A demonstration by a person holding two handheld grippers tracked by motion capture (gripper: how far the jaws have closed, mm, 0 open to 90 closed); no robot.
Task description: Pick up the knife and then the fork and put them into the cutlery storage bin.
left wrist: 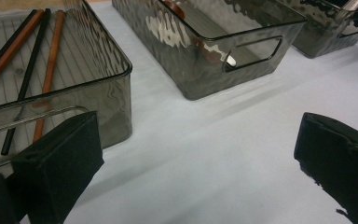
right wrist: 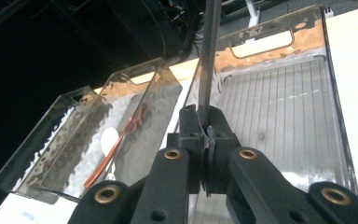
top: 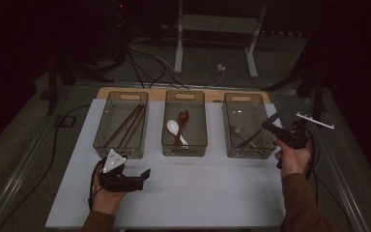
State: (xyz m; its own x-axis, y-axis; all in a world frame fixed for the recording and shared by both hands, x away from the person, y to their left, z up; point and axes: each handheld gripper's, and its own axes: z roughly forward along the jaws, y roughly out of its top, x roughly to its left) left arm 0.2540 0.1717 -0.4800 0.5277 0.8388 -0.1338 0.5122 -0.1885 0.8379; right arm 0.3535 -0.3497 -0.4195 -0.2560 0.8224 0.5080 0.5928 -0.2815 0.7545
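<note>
Over the worktop, high view:
Worktop (top: 183, 193): pale sheet carrying three smoked clear bins in a row.
Left bin (top: 121, 124): holds long chopsticks (top: 128, 125), brown and dark, lying lengthwise.
Middle bin (top: 184, 123): holds a white spoon (top: 174, 127) and a reddish-brown spoon (top: 182, 120), crossing one another.
Right bin (top: 244, 124): holds a metal utensil (top: 236, 130); what kind it is I cannot make out in the dim light.
Left gripper (top: 145, 174): resting on the worktop in front of the left bin, held in the left hand (top: 107, 195), jaws apart with nothing between them.
Right gripper (top: 266, 126): raised at the near right corner of the right bin, held in the right hand (top: 292, 157), clamped on a thin dark handle (top: 273, 118).

Left gripper view:
Jaws: two black pads standing wide apart over bare worktop.
Left bin (left wrist: 116, 88): just beyond the left pad, chopsticks (left wrist: 51, 60) inside.
Middle bin (left wrist: 214, 51): farther off, well apart from the pads.

Right gripper view:
Right gripper (right wrist: 206, 135): jaws pressed together on the thin dark handle (right wrist: 209, 56), which rises straight up from between them.
Right bin (right wrist: 279, 107): directly beneath and beyond the jaws.
Middle bin (right wrist: 135, 121): to the left, white spoon (right wrist: 108, 140) and reddish-brown spoon (right wrist: 126, 135) inside.
</note>
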